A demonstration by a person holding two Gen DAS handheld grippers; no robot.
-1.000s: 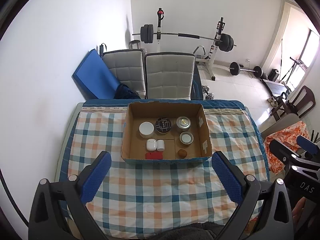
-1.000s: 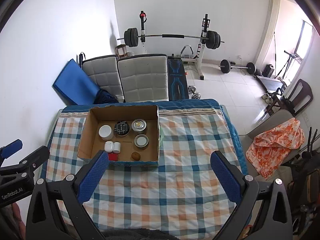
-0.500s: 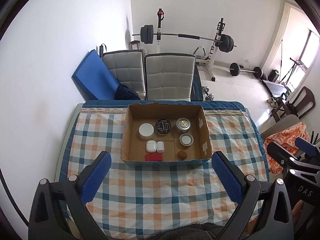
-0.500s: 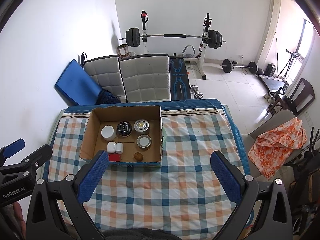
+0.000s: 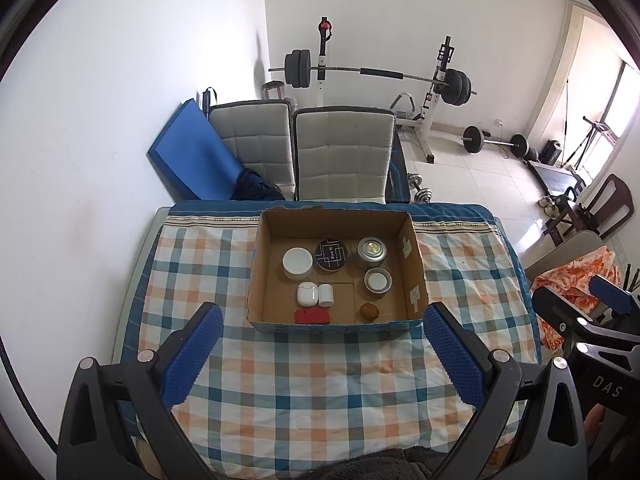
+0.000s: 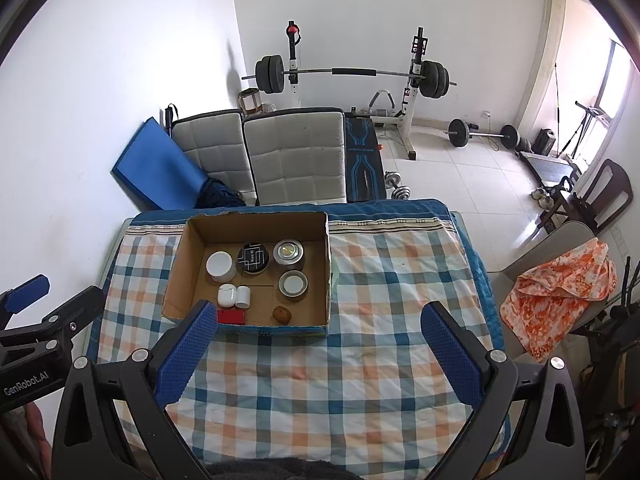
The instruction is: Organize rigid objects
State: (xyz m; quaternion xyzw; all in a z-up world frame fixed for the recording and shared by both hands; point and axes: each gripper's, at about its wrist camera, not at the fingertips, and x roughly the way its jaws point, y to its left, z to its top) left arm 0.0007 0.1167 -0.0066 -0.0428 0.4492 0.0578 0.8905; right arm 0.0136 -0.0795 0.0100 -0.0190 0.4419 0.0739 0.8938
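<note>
Open brown cardboard box (image 5: 335,220) sits mid-frame on the checked tablecloth (image 5: 320,380), all small tins and cases inside. Left gripper (image 5: 320,354) and right gripper (image 6: 320,350) both spread wide, empty. Over the last second both views only drifted slightly; the sorting looks finished.

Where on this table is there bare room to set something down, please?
The checked tablecloth is bare between the cardboard box and the near edge, and on the box's right up to the table's right edge. A narrower strip runs along the box's left. Inside, the left and middle are crowded; only the front right corner beyond the brown nut is free.
</note>
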